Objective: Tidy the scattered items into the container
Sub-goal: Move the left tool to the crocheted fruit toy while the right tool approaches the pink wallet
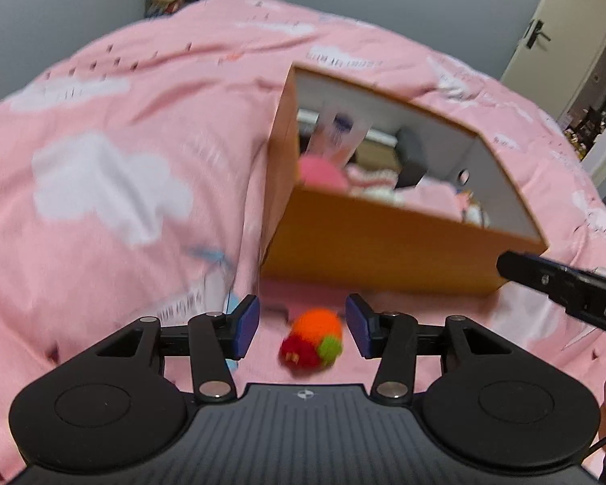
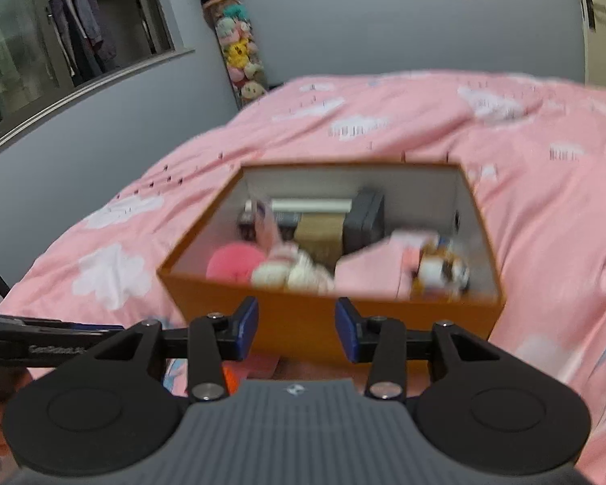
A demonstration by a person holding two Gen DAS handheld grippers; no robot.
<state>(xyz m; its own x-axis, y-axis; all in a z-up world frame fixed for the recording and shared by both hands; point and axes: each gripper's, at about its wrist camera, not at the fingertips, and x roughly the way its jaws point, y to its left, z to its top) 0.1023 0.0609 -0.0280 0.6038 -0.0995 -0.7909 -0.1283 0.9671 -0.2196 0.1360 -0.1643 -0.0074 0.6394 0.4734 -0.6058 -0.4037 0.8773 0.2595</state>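
Note:
An orange cardboard box (image 1: 384,258) with white inner walls stands on the pink duvet. It holds a pink ball (image 2: 234,260), white plush pieces (image 2: 291,275), a pink cloth (image 2: 375,266), a small figure (image 2: 440,268) and a dark block (image 2: 363,222). In front of the box lies a small knitted toy (image 1: 311,339), orange with red and green parts. My left gripper (image 1: 303,319) is open, its blue pads either side of the toy and clear of it. My right gripper (image 2: 297,323) is open and empty before the box's front wall (image 2: 424,315).
The duvet (image 1: 121,141) has white cloud prints and soft folds. A hanging column of plush toys (image 2: 238,52) is at the grey wall, beside a window (image 2: 60,20). A door (image 1: 545,32) stands at the right. A pink item (image 2: 258,363) lies under my right gripper.

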